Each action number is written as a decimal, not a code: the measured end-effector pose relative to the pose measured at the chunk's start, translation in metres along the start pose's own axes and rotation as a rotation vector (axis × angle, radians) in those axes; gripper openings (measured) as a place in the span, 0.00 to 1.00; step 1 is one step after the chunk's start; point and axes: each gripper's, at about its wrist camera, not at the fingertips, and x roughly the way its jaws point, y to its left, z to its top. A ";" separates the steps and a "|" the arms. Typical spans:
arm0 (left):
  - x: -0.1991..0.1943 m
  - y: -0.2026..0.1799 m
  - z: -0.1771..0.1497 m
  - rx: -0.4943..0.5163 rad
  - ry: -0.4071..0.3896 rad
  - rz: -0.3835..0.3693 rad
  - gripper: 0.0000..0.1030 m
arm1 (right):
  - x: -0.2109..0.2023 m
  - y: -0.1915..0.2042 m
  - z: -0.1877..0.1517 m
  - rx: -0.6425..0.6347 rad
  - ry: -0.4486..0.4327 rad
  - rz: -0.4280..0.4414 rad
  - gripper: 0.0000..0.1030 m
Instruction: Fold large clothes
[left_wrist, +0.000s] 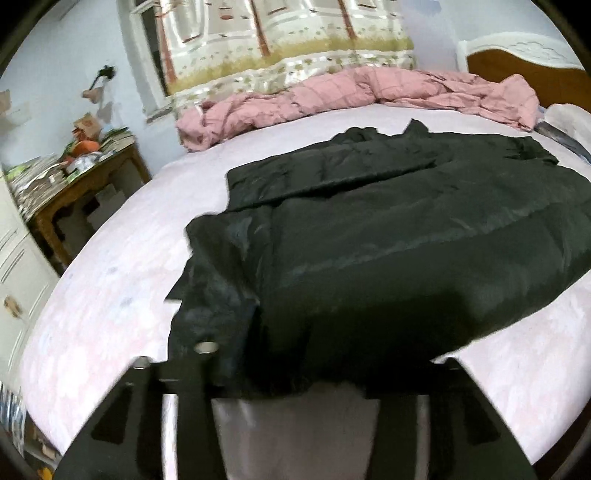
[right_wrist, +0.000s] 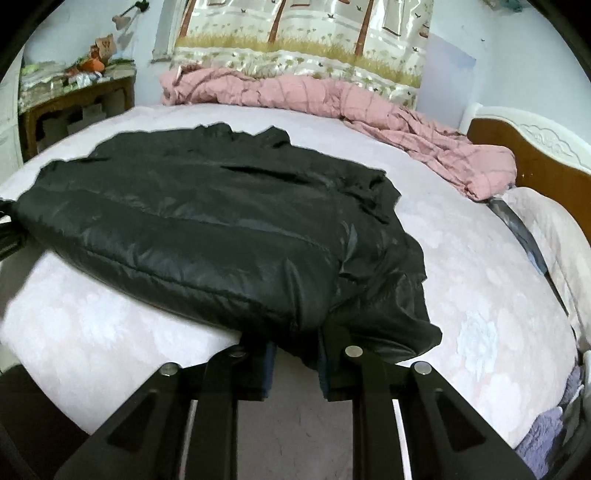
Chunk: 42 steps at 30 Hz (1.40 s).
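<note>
Black and shiny, our quilted puffer jacket lies spread across the pale pink bed sheet, collar toward the crumpled pink checked duvet. Our left tool sits at the near hem, fabric draped over its fingers; whether it grips we cannot tell. Our right tool stands narrow, pinching the hem by the bunched sleeve.

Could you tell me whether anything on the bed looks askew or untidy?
The black jacket lies crooked across the bed, its near hem hanging over the edge. The pink quilt is bunched in a heap along the far side.
</note>
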 end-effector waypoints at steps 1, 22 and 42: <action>-0.003 -0.001 -0.004 -0.017 -0.003 -0.007 0.60 | 0.001 -0.001 -0.004 0.017 0.001 -0.007 0.25; -0.029 0.018 -0.041 -0.506 0.139 -0.581 0.82 | 0.006 -0.036 -0.048 0.554 0.063 0.557 0.78; -0.071 0.017 0.026 -0.471 -0.063 -0.485 0.08 | -0.040 -0.022 0.004 0.349 -0.237 0.257 0.20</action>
